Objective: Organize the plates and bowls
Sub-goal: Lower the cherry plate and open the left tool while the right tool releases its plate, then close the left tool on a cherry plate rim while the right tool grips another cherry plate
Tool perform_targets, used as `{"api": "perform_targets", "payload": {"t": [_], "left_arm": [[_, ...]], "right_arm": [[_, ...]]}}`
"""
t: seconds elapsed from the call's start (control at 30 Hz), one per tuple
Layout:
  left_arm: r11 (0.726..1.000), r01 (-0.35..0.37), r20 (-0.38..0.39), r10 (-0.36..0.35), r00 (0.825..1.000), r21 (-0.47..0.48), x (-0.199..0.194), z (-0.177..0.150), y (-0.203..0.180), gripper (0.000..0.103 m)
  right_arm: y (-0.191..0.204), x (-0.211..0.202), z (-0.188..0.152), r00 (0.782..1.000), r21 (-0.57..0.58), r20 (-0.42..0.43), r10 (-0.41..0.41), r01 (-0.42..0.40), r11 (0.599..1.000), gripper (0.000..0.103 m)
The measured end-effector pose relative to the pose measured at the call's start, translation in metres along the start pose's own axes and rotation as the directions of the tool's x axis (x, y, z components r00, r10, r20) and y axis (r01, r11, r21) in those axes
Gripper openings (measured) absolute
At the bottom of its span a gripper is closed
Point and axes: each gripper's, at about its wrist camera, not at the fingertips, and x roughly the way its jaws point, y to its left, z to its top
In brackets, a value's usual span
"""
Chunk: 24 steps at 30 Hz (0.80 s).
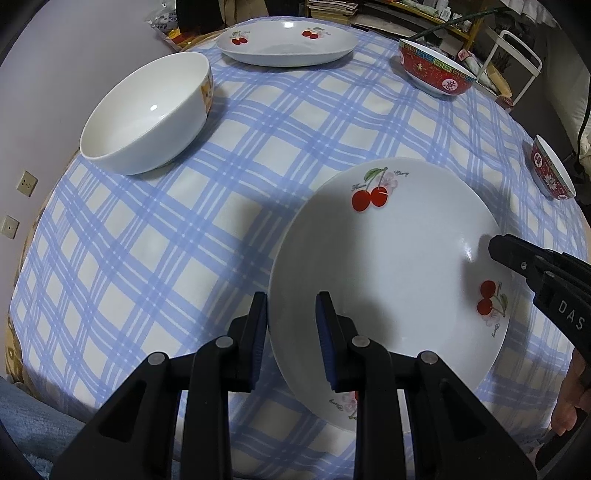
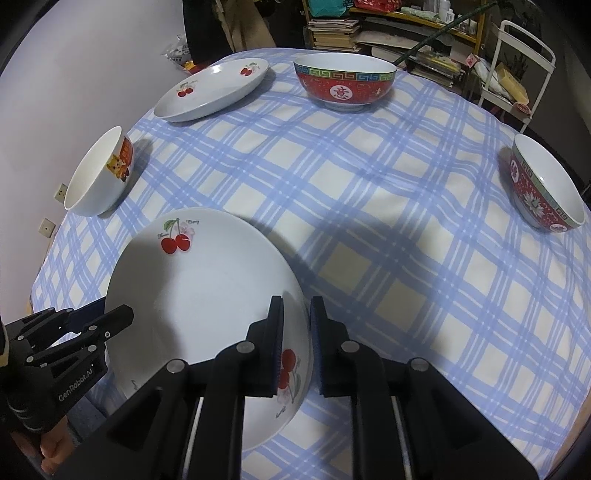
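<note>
A white deep plate with red cherries point(image 1: 388, 266) point(image 2: 207, 280) lies near the front of the table. My left gripper point(image 1: 291, 325) point(image 2: 118, 317) is shut on its left rim, one pad inside and one outside. My right gripper point(image 2: 297, 325) point(image 1: 495, 247) is shut on the opposite rim in the same way. A second cherry plate point(image 1: 284, 42) point(image 2: 212, 90) sits at the far side. A white bowl with a cartoon print point(image 1: 147, 114) point(image 2: 99, 173) stands at the left. A red patterned bowl point(image 1: 436, 70) point(image 2: 345, 85) stands at the back and another point(image 1: 552, 170) point(image 2: 546, 184) at the right edge.
The round table wears a blue plaid cloth point(image 1: 258, 155) point(image 2: 369, 184). A pale wall with sockets point(image 1: 27, 182) runs close on the left. Behind the table are cluttered shelves with books point(image 2: 332, 29) and a white metal cart point(image 2: 517, 74).
</note>
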Motion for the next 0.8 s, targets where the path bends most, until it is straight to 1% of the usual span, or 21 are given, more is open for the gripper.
{"api": "perform_targets", "payload": {"t": [0.07,0.17,0.3,0.43,0.47,0.5,0.57,0.63,0.67,0.7,0.73,0.77,0.8], "left_arm": [[1.000,0.014,0.002,-0.014,1.000,-0.009,-0.002,0.001,0.003,0.026],[0.999,0.036,0.034,-0.034,0.999,-0.037,-0.014,0.003,0.010,0.027],[0.998,0.009,0.108,-0.002,0.994,-0.057,-0.035,0.007,0.016,0.027],[0.998,0.004,0.158,0.005,0.987,-0.057,-0.055,0.017,0.020,0.028],[0.998,0.002,0.166,0.007,0.986,-0.057,-0.058,0.020,0.021,0.031],[0.998,-0.003,0.173,0.013,0.985,-0.056,-0.061,0.026,0.022,0.036],[0.998,-0.021,0.196,0.031,0.980,-0.051,-0.069,0.037,0.025,0.042],[0.998,-0.045,0.213,0.053,0.976,-0.044,-0.073,0.047,0.026,0.049],[0.997,-0.062,0.219,0.069,0.973,-0.040,-0.076,0.055,0.029,0.054],[0.997,-0.069,0.221,0.076,0.972,-0.040,-0.077,0.060,0.031,0.064],[0.996,-0.077,0.222,0.084,0.971,-0.044,-0.079,0.067,0.035,0.069],[0.995,-0.082,0.226,0.092,0.970,-0.053,-0.082,0.076,0.040,0.077],[0.995,-0.084,0.233,0.096,0.968,-0.061,-0.083,0.084,0.045,0.079]], "right_arm": [[0.001,0.000,0.001,1.000,0.000,0.000,0.001,-0.001,1.000,0.017],[0.001,-0.003,0.002,1.000,-0.013,0.024,0.003,-0.003,1.000,0.017],[0.006,-0.017,0.009,0.995,-0.030,0.098,0.021,-0.019,0.999,0.017],[0.013,-0.033,0.017,0.987,-0.052,0.152,0.044,-0.036,0.998,0.017],[0.016,-0.037,0.020,0.985,-0.064,0.164,0.044,-0.034,0.997,0.018],[0.019,-0.040,0.023,0.983,-0.078,0.179,0.042,-0.028,0.997,0.019],[0.025,-0.046,0.030,0.977,-0.113,0.212,0.036,-0.012,0.994,0.034],[0.028,-0.051,0.037,0.972,-0.123,0.230,0.043,-0.015,0.992,0.039],[0.031,-0.051,0.044,0.971,-0.128,0.235,0.049,-0.019,0.992,0.042],[0.033,-0.051,0.049,0.970,-0.134,0.236,0.051,-0.019,0.991,0.044],[0.038,-0.050,0.058,0.969,-0.148,0.241,0.047,-0.011,0.989,0.053],[0.040,-0.050,0.063,0.968,-0.157,0.247,0.040,-0.001,0.988,0.062],[0.044,-0.049,0.071,0.965,-0.167,0.261,0.034,0.011,0.986,0.065]]}}
